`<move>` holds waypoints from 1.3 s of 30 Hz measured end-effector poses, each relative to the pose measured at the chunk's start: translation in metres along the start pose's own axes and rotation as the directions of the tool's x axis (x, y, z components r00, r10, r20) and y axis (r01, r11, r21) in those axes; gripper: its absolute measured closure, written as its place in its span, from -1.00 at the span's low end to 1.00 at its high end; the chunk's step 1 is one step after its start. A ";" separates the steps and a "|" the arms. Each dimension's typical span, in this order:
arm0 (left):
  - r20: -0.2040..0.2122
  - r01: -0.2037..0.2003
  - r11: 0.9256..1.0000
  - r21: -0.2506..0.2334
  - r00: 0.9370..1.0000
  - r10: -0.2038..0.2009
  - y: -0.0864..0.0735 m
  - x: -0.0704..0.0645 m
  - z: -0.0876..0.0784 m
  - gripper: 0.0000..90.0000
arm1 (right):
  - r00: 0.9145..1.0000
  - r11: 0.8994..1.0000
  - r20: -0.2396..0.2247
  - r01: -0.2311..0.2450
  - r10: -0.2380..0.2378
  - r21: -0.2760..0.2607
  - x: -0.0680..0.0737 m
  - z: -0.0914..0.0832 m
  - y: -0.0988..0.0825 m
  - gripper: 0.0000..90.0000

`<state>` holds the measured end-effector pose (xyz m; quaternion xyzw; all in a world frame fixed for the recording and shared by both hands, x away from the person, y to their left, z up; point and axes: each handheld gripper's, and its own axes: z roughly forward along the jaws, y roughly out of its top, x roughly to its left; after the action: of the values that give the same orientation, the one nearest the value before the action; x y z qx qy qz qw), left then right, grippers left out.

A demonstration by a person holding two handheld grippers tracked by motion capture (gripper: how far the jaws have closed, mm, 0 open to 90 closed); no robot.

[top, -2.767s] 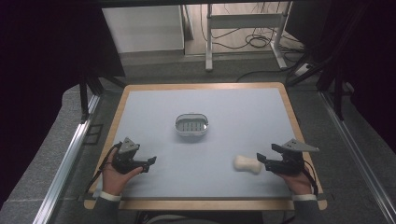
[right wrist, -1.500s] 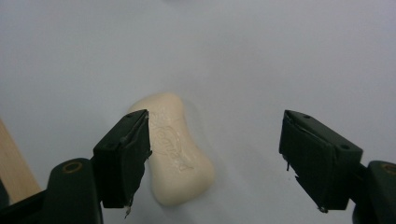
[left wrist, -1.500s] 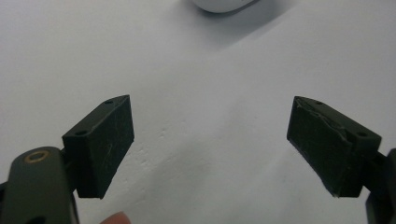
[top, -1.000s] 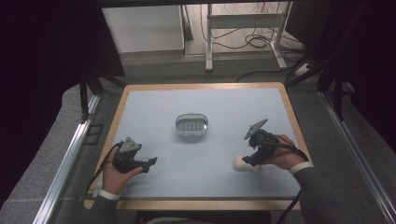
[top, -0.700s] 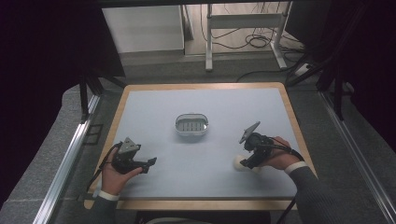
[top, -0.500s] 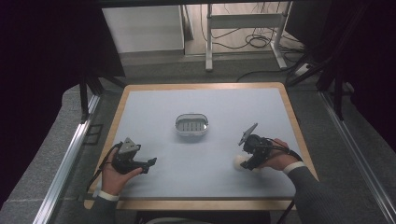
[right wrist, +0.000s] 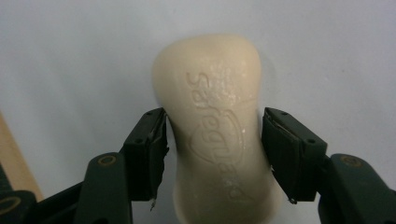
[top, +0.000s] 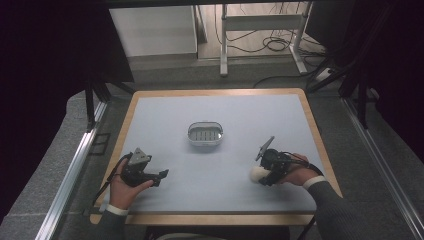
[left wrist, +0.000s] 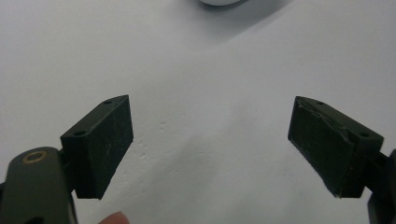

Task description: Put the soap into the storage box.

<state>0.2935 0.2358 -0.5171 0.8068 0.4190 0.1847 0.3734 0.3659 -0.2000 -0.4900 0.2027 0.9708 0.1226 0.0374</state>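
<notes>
A cream soap bar (right wrist: 208,79) with an embossed logo lies on the pale blue table top (top: 240,107), at the front right in the high view (top: 255,173). My right gripper (right wrist: 214,140) points down over it; its jaws have just been closing and both pads now touch the bar's narrow waist. In the high view the right gripper (top: 263,176) sits just right of the soap. My left gripper (left wrist: 210,135) rests at the front left (top: 160,176), open, with bare table between its pads. A small oval soap dish (top: 205,134) stands mid-table.
The dish's white rim (left wrist: 219,2) shows at the top edge of the left gripper view. A wooden border (top: 320,145) frames the table. Metal rails run along both sides, and a desk frame with cables stands beyond the far edge.
My right gripper moved left from the table's right edge, came down over the soap bar and closed its jaws around it. The left gripper stayed still.
</notes>
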 end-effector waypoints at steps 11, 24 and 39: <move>-0.002 0.004 1.000 -0.006 1.000 -0.004 0.000 0.000 -0.001 -0.68 | 1.000 1.000 0.009 0.001 -0.001 0.031 -0.002 0.002 0.000 0.09; 0.000 -0.003 1.000 0.002 1.000 0.003 0.000 0.000 0.000 -0.68 | 0.999 0.999 0.025 -0.037 0.038 -0.033 -0.011 -0.014 0.007 0.09; 0.002 -0.003 1.000 0.007 1.000 0.003 -0.001 -0.001 0.002 -0.68 | 1.000 0.997 0.019 -0.013 0.014 -0.079 -0.018 -0.017 0.032 0.09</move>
<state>0.2937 0.2338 -0.5190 0.8090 0.4180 0.1830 0.3705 0.3926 -0.1832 -0.4650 0.2089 0.9634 0.1592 0.0539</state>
